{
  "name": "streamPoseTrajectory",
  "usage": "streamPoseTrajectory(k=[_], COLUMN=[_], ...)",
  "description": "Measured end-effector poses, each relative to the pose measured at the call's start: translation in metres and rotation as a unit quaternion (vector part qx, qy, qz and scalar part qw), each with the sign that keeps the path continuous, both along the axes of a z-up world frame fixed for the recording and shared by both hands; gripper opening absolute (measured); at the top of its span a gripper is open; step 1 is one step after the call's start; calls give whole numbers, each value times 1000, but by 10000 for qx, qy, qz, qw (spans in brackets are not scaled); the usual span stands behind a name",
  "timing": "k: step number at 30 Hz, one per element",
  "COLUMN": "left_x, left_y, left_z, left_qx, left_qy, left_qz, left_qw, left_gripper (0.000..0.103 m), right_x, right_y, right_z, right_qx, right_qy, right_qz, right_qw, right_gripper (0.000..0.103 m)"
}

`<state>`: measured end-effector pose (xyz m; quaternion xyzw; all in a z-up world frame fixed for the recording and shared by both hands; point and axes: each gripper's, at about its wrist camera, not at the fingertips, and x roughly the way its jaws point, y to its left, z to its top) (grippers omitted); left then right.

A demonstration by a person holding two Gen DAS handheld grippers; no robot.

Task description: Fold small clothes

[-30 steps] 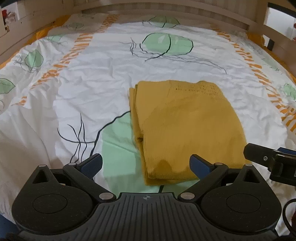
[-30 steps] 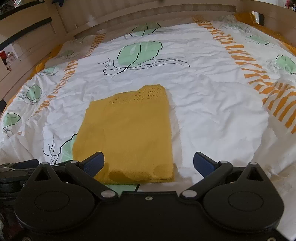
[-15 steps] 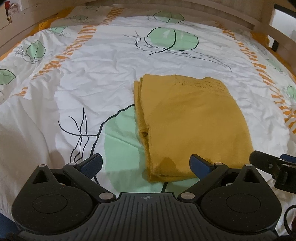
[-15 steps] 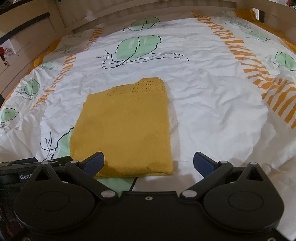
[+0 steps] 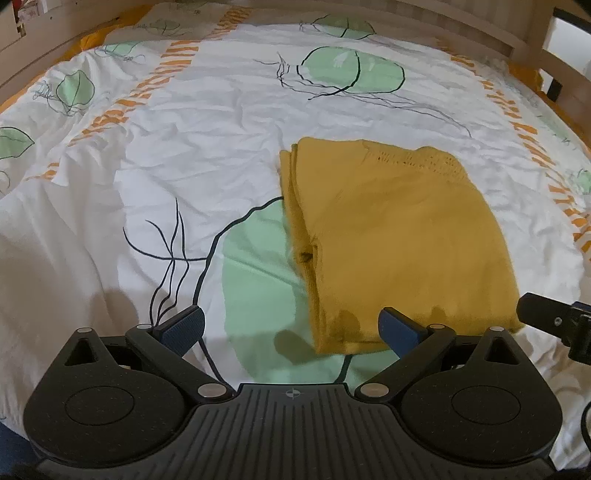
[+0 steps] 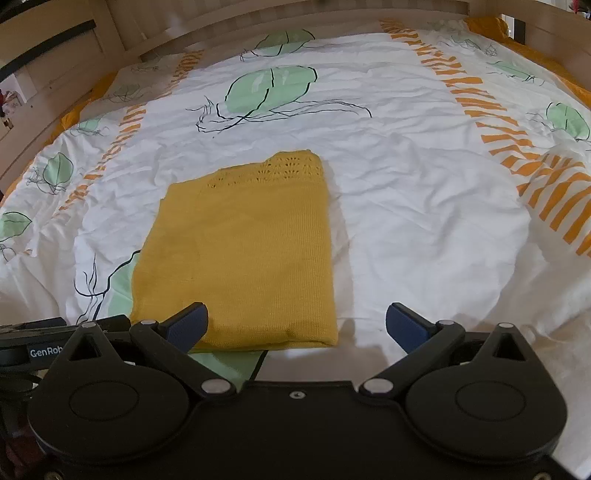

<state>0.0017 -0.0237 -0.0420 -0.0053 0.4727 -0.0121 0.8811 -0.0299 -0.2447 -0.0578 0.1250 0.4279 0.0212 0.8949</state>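
A mustard-yellow knit garment point(image 5: 399, 240) lies folded into a flat rectangle on the bed; it also shows in the right wrist view point(image 6: 243, 254). Layered edges stack along its left side. My left gripper point(image 5: 291, 326) is open and empty, just short of the garment's near left corner. My right gripper point(image 6: 297, 325) is open and empty, over the garment's near right corner. The right gripper's side shows at the right edge of the left wrist view point(image 5: 557, 321).
The bed cover point(image 5: 184, 155) is white with green leaf prints, black lines and orange stripes, and is wrinkled. A wooden bed frame point(image 6: 332, 18) runs along the far side and the sides.
Both grippers have drawn back and risen slightly from the garment, so it looks farther away. The garment has not moved. Both grippers stay open.
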Motion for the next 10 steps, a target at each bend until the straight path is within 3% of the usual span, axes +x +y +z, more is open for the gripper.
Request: streamPoseTrajectory(k=[10], left_x=[2], left_y=[4], left_z=[-3], left_qx=[-51], left_qy=[23], left_qz=[5], left_qw=[10000], left_gripper=[101], right_x=[4], right_y=[3], right_z=[-2], right_qx=[0], right_qy=[75], right_qz=[71], right_qw=[9999], right_gripper=[102])
